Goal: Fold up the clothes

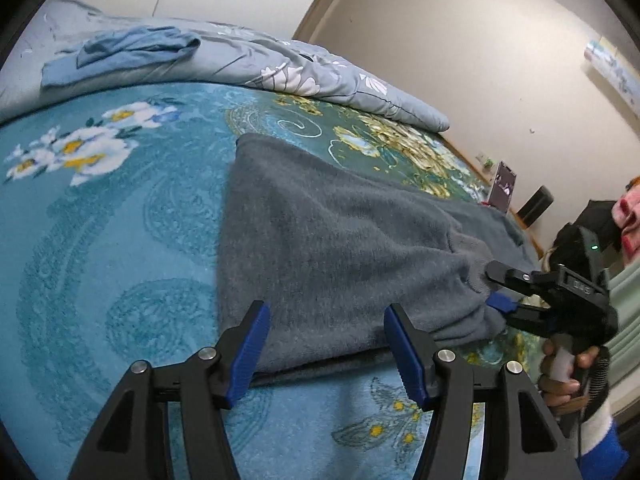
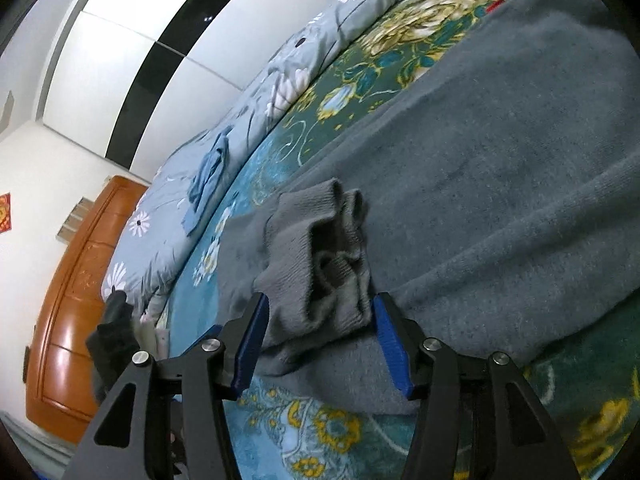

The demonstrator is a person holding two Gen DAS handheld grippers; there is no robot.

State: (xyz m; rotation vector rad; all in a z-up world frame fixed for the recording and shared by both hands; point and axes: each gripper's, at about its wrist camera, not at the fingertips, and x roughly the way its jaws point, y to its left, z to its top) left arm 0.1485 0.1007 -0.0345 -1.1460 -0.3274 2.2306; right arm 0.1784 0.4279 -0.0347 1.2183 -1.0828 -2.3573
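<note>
1. The left gripper [image 1: 326,350] hangs over the near edge of the bed, its blue-padded jaws apart. The folded edge of a grey sweater [image 1: 340,248] lies between them, but the pads do not press on it.
2. The right gripper [image 2: 318,340], held in a person's hand [image 1: 560,376], sits further right along the same near edge. Its jaws stand part open around the sweater's bunched ribbed cuffs [image 2: 320,260]. The right pad touches the knit; I cannot tell whether it truly pinches, so I read it as loose.
3. The grey sweater lies spread on a teal floral blanket [image 1: 100,208], from the near edge toward the middle of the bed. One side looks folded over the body, giving a slanted straight left edge.
4. Judged from this, the fold is partly made: the sleeves seem brought in with their cuffs gathered near the front edge. The cuffs are still rumpled and the body has not been folded into a compact stack.
5. Along the far edge of the bed, a crumpled blue garment [image 1: 120,56] rests on a grey floral quilt [image 1: 320,80], seemingly waiting to be folded.
6. No brand or readable writing shows. A small red patch near the sweater's far end and a red wall decoration [image 2: 4,214] by a wooden door [image 2: 76,300] are too small to read.
</note>
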